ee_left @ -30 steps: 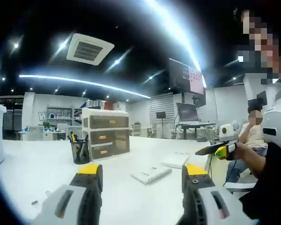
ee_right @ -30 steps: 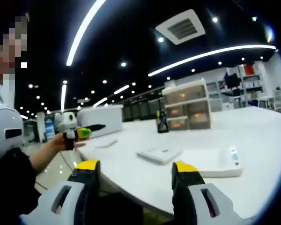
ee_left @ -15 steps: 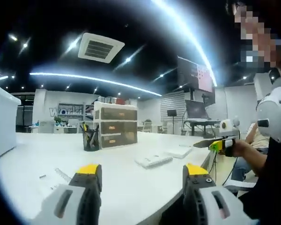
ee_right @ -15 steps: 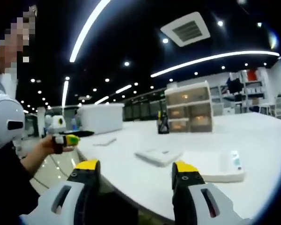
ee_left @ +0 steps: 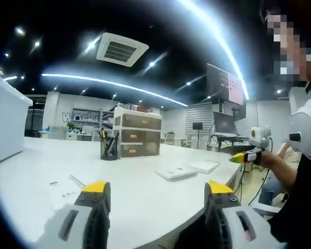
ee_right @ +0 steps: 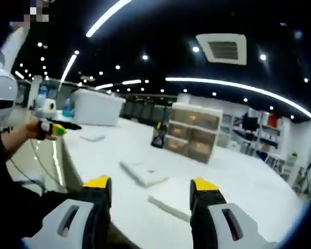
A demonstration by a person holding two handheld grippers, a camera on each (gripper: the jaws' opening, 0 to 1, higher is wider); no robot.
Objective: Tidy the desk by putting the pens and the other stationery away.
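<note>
**Both grippers held low at the desk edge, jaws apart**

Left gripper view: the left gripper [ee_left: 156, 188] rises from the bottom with its yellow-tipped jaws wide apart and nothing between them. Beyond lies the white desk [ee_left: 135, 179]. On it, well apart from the jaws, stand a dark pen cup [ee_left: 109, 149] with pens in it and, just beside it on the right, a drawer unit [ee_left: 139, 139]. Nearer the desk's right edge lie a flat white pad [ee_left: 175, 173] and a second white pad [ee_left: 203, 166]. A ruler [ee_left: 75, 181] and a small item too small to identify lie at near left. A white bin [ee_left: 5, 127] stands at far left. The right gripper [ee_left: 238, 156] enters from the right, held in a hand [ee_left: 267, 158] off the desk edge; its narrow dark jaws look close together, though whether they meet cannot be told.

Right gripper view: the right gripper [ee_right: 150, 185] has jaws wide, empty. Between them lies a white tray [ee_right: 168, 202]; beyond it the pad [ee_right: 144, 172], cup [ee_right: 158, 136] and drawers [ee_right: 192, 132]. The left gripper [ee_right: 59, 127] shows at left
</note>
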